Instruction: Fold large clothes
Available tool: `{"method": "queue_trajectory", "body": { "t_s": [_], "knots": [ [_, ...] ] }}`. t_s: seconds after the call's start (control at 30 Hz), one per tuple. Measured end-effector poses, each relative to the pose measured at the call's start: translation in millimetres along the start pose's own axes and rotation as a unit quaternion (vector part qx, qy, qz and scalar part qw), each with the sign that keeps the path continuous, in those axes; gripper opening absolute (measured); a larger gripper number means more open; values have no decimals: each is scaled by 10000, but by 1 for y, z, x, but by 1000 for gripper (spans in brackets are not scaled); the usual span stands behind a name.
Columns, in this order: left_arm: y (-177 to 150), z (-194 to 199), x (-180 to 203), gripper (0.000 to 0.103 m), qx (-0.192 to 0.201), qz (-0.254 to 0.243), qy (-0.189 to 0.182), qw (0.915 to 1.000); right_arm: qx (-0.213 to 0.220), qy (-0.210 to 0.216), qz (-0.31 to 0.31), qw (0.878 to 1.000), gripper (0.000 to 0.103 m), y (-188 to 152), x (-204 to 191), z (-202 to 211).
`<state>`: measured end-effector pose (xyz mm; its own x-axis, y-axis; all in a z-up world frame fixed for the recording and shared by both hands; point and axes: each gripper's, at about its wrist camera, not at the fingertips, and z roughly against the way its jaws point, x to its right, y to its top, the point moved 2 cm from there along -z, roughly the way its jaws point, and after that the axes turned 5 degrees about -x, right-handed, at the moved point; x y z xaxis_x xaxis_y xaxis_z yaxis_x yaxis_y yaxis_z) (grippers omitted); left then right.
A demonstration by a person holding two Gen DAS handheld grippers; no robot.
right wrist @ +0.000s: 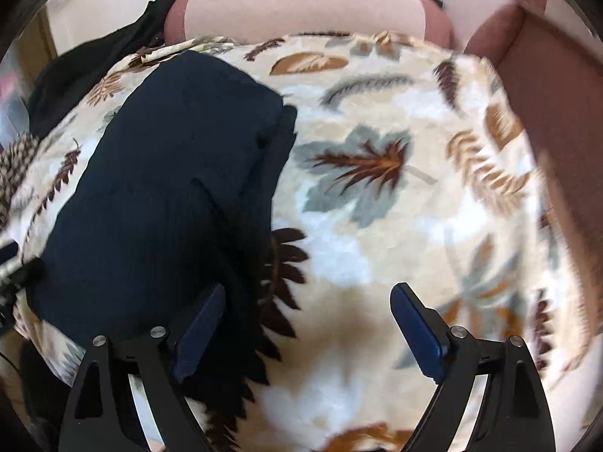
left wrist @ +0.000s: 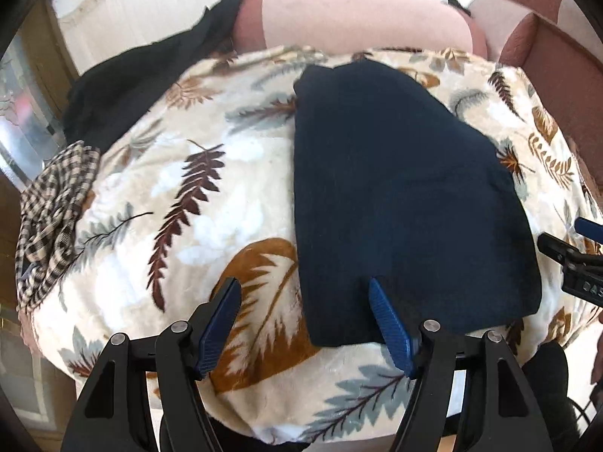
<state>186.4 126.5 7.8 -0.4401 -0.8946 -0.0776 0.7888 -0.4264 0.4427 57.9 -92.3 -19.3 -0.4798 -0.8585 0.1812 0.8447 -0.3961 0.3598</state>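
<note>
A dark navy garment [left wrist: 399, 203] lies folded flat on a leaf-print blanket [left wrist: 211, 196]. My left gripper [left wrist: 305, 286] is open above the garment's near left corner, one blue finger over the blanket and one over the cloth. In the right wrist view the same garment [right wrist: 166, 188] lies at the left. My right gripper [right wrist: 305, 293] is open and empty, hovering over the blanket [right wrist: 377, 226] beside the garment's right edge. The right gripper also shows at the right edge of the left wrist view [left wrist: 580, 260].
A checked cloth [left wrist: 52, 222] lies bunched at the blanket's left edge. A black garment [left wrist: 150, 75] is heaped at the back left. A pink bolster [left wrist: 358, 15] runs along the back, and a reddish-brown sofa arm [left wrist: 554, 49] stands at the right.
</note>
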Motion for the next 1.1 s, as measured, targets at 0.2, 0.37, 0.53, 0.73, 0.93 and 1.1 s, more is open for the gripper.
{"method": "queue_trajectory", "body": {
  "t_s": [0.2,0.37,0.53,0.73,0.93,1.1],
  "knots": [
    [-29,15,17,70,270,-174,246,9992,205,4,90,9997,101,-23,1,20],
    [-37,18,31,70,279,-277,372,9985,417,74,93,9991,101,-39,0,35],
    [-43,17,42,71,48,-257,289,9992,752,-36,-58,9971,102,-45,7,50],
    [-44,24,54,71,-46,-374,188,9991,1004,40,-326,9944,102,-55,21,64],
    [-47,31,64,71,-71,-387,63,9992,975,75,-499,9940,102,-59,31,65],
    [-48,32,66,71,-169,-419,17,9990,931,60,-587,9939,102,-62,31,64]
  ]
}}
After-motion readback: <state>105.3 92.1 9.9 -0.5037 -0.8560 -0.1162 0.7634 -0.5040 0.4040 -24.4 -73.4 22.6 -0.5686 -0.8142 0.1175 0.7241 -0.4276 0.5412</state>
